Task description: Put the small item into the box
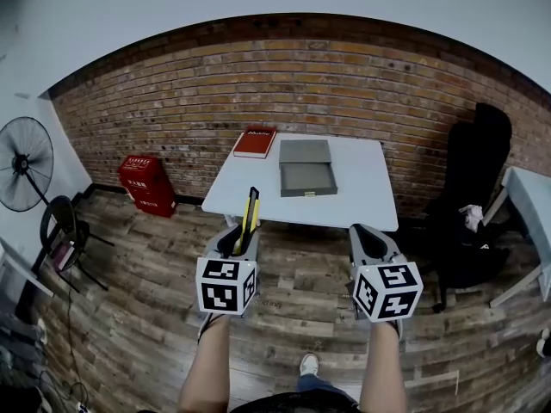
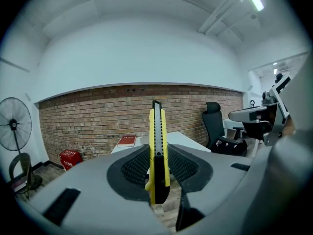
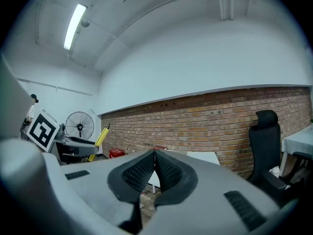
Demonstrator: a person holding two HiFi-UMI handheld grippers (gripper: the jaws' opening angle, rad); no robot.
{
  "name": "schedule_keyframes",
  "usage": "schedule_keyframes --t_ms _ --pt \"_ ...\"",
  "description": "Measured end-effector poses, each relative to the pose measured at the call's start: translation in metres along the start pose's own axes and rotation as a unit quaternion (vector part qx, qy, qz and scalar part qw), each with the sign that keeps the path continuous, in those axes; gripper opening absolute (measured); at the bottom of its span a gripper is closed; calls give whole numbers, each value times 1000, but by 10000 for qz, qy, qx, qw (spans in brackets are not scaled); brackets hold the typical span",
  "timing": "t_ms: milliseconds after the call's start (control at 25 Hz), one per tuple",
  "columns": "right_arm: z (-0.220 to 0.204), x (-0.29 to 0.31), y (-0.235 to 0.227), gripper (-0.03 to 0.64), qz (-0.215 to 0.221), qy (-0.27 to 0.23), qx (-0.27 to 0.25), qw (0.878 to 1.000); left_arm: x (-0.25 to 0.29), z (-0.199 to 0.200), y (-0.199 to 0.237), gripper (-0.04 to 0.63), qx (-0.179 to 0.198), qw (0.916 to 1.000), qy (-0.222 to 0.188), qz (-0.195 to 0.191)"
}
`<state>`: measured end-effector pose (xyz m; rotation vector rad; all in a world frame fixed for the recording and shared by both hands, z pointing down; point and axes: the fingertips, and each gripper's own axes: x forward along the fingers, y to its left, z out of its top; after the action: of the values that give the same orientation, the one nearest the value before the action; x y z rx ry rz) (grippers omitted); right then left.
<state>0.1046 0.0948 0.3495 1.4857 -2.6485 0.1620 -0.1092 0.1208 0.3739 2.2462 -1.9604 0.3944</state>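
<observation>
Ribbed black pads (image 2: 132, 168) of the left tongs (image 2: 157, 155) clamp a slim yellow-and-black utility knife (image 2: 157, 129) upright; the right tongs (image 3: 154, 155) are pressed together. Across plank floor (image 1: 301, 269), the white bench (image 1: 366, 198) bears a shallow grey box (image 1: 307, 179) centrally and a red book (image 1: 255, 142) at its far-left corner.

We can read no words or numbers anywhere. The red book (image 1: 255, 142), far ahead of the jaws, carries a pale title too small to make out; the red crate (image 1: 148, 184), ahead-left, bears equally illegible print.
</observation>
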Motion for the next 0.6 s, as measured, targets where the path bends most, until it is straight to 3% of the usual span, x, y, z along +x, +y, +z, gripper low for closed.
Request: schedule_keyframes --t_ms 600 --pt "11 97 -67 20 409 129 -33 9991 107 25 1 129 -99 9994 182 286"
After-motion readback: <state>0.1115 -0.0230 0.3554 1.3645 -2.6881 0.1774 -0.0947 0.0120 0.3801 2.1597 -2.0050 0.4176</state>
